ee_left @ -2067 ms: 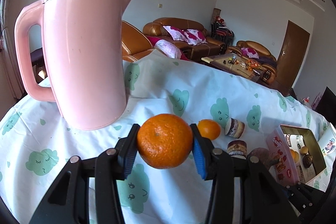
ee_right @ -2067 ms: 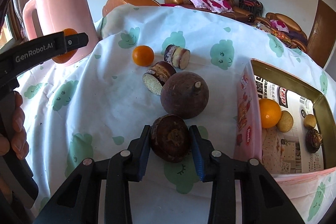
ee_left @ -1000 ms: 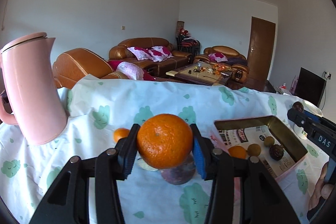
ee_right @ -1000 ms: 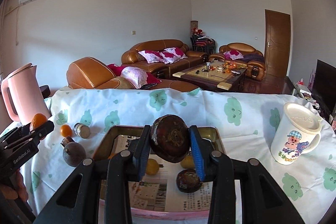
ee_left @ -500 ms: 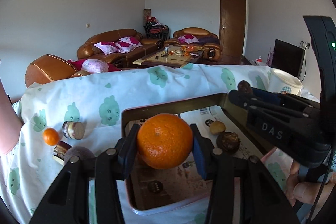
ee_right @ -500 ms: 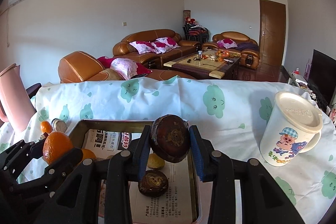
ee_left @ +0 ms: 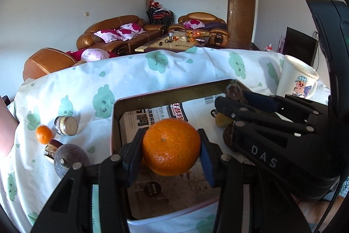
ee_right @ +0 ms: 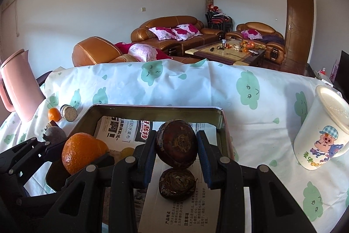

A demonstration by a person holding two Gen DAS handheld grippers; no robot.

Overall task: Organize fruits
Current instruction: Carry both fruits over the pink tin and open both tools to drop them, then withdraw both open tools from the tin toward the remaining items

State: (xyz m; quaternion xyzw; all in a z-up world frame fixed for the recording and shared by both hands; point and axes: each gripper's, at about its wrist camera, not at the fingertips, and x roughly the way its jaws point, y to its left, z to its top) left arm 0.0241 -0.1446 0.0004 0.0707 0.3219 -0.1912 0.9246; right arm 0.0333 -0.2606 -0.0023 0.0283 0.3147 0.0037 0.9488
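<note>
My left gripper (ee_left: 171, 149) is shut on a large orange (ee_left: 171, 146) and holds it over the left part of the gold tin tray (ee_left: 165, 94). It also shows in the right wrist view (ee_right: 81, 152). My right gripper (ee_right: 176, 147) is shut on a dark brown round fruit (ee_right: 177, 145), above the tray (ee_right: 152, 109) lined with newspaper. A second brown fruit (ee_right: 177, 183) lies in the tray right under it. A yellowish fruit (ee_left: 222, 120) also lies in the tray. The right gripper shows in the left wrist view (ee_left: 237, 94) at the tray's right side.
On the cloud-print cloth left of the tray lie a small orange (ee_left: 44, 134), a cut brown piece (ee_left: 66, 125) and a big brown fruit (ee_left: 70, 159). A pink kettle (ee_right: 19, 88) stands far left. A white cartoon mug (ee_right: 322, 130) stands right of the tray.
Both grippers have come lower and closer over the tray, each still holding its fruit. The left gripper has shifted further right over the tray.
</note>
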